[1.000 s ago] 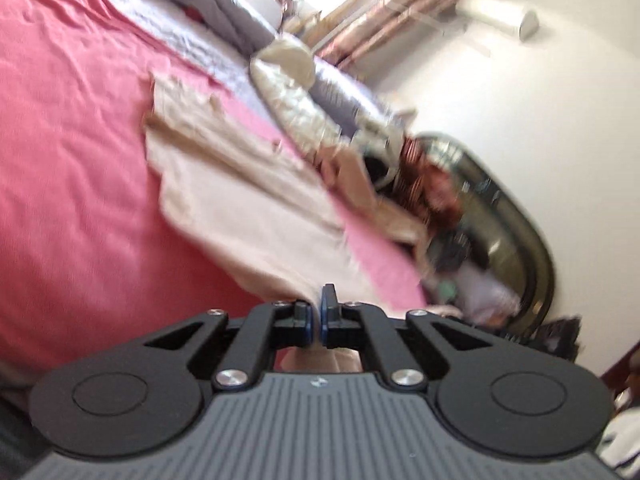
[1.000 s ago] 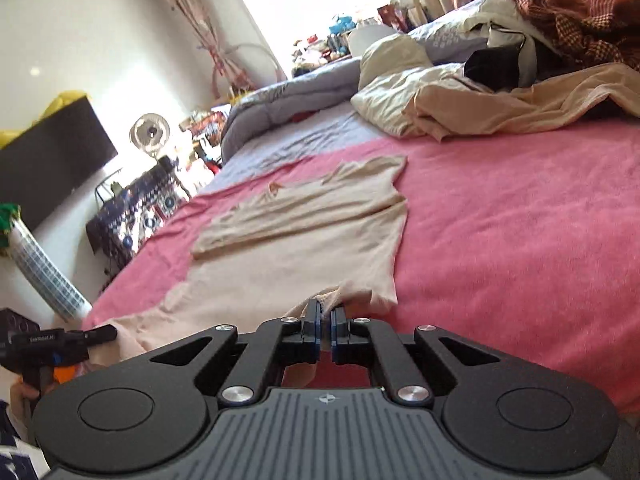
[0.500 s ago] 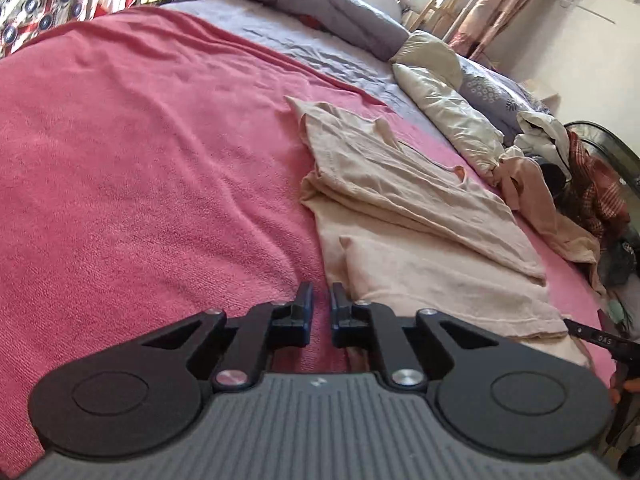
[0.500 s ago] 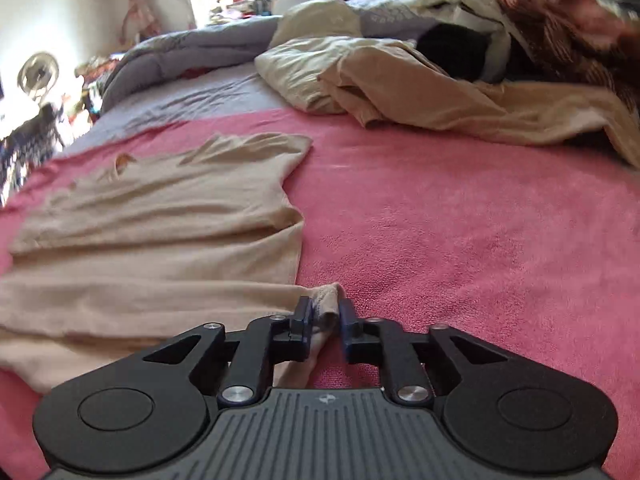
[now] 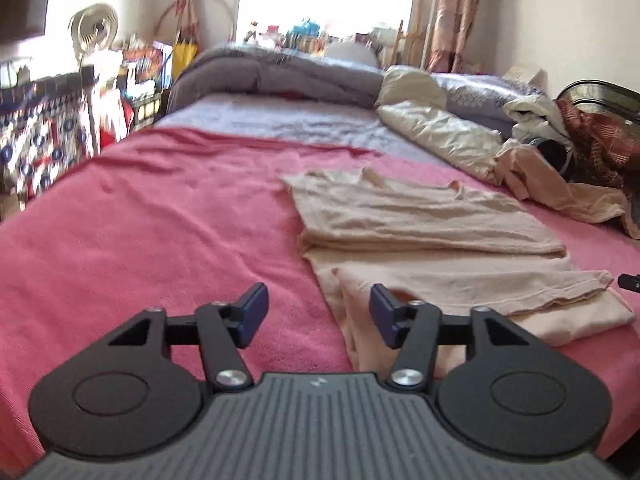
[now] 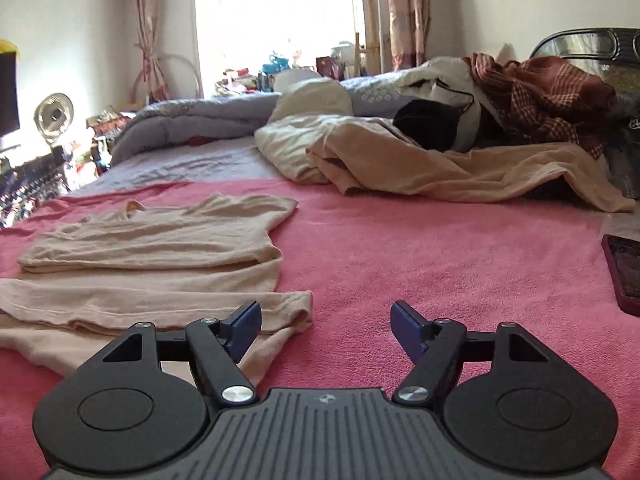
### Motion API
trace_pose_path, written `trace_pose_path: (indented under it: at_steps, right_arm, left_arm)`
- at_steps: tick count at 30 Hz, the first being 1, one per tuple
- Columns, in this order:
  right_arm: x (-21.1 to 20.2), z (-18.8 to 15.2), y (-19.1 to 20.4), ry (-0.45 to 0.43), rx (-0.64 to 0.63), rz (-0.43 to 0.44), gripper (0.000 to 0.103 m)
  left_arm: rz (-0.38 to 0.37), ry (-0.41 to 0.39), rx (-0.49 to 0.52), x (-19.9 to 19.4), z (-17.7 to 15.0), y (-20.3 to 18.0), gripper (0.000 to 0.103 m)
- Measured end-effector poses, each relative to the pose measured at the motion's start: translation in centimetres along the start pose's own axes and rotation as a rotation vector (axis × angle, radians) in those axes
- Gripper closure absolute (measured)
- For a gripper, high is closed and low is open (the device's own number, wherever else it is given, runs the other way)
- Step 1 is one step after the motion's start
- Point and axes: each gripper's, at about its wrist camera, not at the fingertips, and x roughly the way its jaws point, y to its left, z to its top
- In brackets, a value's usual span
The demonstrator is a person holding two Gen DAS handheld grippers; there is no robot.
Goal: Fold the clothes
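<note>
A pink blanket [image 5: 140, 216] covers the bed, with a heap of unfolded clothes [image 6: 460, 168] piled at its far side. The beige shirt [image 5: 432, 240] lies flat on the blanket, partly folded over itself. The left gripper [image 5: 318, 312] hangs at its near corner, fingers spread wide and empty. The right gripper [image 6: 326, 328] sits likewise spread by the other hem corner. A dark phone [image 6: 624, 272] rests at the blanket's right.

1. The beige shirt [image 6: 152, 264] runs off the picture's left edge in the right wrist view.
2. A dark red phone [image 6: 624, 276] near the bed's right edge is cut off.
3. Windowsill clutter [image 5: 312, 36] is too blurred to identify.
</note>
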Motion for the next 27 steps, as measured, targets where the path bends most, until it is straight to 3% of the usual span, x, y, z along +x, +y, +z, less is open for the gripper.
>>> trace_pose_path:
  at_steps: [2, 5, 8, 9, 11, 13, 18, 20, 21, 24, 27]
  right_arm:
    - [-1.2, -0.1, 0.2, 0.021, -0.004, 0.018, 0.031]
    - [-0.9, -0.7, 1.1, 0.068, -0.027, 0.002, 0.032]
    - [-0.6, -1.1, 2.4, 0.08, -0.047, 0.006, 0.033]
    - [-0.7, -1.2, 2.9, 0.073, -0.059, 0.012, 0.033]
    - [-0.7, -1.3, 3.8, 0.066, -0.084, 0.027, 0.036]
    - [-0.7, -1.3, 4.4, 0.078, -0.101, 0.034, 0.048]
    - [-0.3, -1.7, 5.4, 0.098, -0.137, 0.009, 0.049]
    - [-0.3, -1.8, 5.2, 0.083, -0.15, -0.052, 0.04]
    - [-0.3, -1.9, 5.0, 0.075, -0.156, -0.084, 0.029]
    - [-0.3, -1.8, 3.6, 0.075, -0.131, -0.127, 0.022]
    - [-0.4, -1.9, 2.1, 0.085, -0.121, -0.207, 0.022]
  left_arm:
    - [-0.033, -0.037, 0.074, -1.2, -0.1, -1.3, 0.013]
    - [-0.017, 0.051, 0.097, 1.3, -0.7, -2.7, 0.012]
    - [0.036, 0.179, 0.004, 4.4, -2.2, -2.4, 0.009]
    - [0.032, 0.138, -0.005, 4.2, -2.8, -2.3, 0.007]
    - [0.054, 0.132, 0.01, 4.2, -3.0, -2.9, 0.006]
    - [0.056, 0.129, 0.011, 4.1, -3.1, -2.9, 0.006]
    - [0.053, 0.134, 0.014, 4.1, -3.4, -2.7, 0.006]
    - [0.056, 0.14, 0.019, 4.1, -3.3, -2.7, 0.005]
    - [0.054, 0.141, 0.021, 4.1, -3.3, -2.6, 0.005]
    - [0.055, 0.144, 0.034, 4.0, -3.4, -2.4, 0.004]
    - [0.057, 0.149, 0.041, 3.8, -3.4, -2.2, 0.003]
